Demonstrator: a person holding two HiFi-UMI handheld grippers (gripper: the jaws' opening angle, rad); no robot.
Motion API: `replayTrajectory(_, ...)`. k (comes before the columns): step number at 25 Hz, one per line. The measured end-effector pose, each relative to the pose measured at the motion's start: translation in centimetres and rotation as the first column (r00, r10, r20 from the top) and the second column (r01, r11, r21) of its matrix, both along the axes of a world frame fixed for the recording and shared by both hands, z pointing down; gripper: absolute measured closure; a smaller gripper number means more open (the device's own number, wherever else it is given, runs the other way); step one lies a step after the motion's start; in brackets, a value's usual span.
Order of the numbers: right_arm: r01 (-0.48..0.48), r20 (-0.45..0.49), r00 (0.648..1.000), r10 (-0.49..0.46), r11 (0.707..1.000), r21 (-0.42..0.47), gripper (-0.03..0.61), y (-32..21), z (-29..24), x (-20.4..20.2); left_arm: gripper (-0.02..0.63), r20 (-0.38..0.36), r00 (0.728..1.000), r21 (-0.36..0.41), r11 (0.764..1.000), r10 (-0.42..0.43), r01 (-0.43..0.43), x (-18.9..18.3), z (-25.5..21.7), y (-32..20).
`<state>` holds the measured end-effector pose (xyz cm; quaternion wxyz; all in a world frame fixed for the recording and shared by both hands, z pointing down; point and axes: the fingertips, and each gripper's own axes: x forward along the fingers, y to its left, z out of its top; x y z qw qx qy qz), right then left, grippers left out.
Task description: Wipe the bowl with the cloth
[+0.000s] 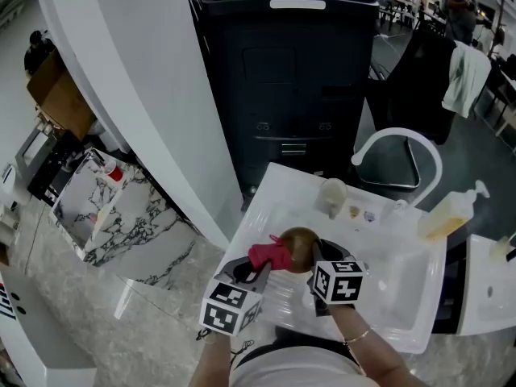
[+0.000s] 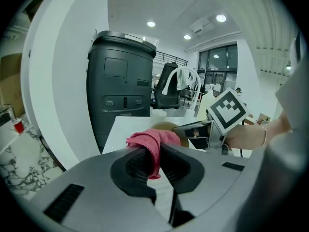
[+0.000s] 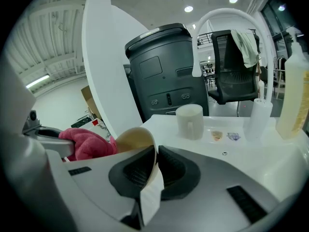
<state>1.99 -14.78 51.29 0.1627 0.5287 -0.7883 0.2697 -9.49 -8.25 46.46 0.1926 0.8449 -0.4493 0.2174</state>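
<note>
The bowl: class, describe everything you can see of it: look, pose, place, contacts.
The bowl is round and thin-walled, glossy brown in the head view, paler tan in the right gripper view. It is held tilted above the white sink, its rim pinched between the right gripper's jaws. The pink cloth, clamped in the left gripper, presses against its left side.

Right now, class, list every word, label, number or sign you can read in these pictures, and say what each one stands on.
No word or number here can be read.
The marker cube at left and the one at right: black-and-white squares only, no letters.
Two stickers on the sink ledge: too small to read.
Marks on the front of the black bin: too blurred to read.
</note>
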Motion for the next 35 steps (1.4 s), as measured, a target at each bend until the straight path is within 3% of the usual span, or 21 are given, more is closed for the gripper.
replayTrajectory(12, -0.027, 0.01, 1.0, 0.027, 0.999, -0.042, 0.56, 0.1, 1.2, 1.4, 0.561, -0.023, 0.991, 0.109, 0.985, -0.133, 0.135, -2.1, -2.7, -2.2)
replayTrajectory(20, -0.043, 0.026, 0.999, 0.046, 0.995, -0.091, 0.56, 0.0, 2.7, 2.3, 0.561, -0.032, 0.972, 0.128, 0.963, -0.235, 0.237, -3.1, -2.3, -3.4)
replayTrajectory(35, -0.012, 0.029, 0.999, 0.016, 0.991, -0.132, 0.56, -2.7, 5.9, 2.1, 0.561, -0.031, 0.959, 0.116, 0.952, -0.282, 0.283, -3.1, -1.4, -4.0)
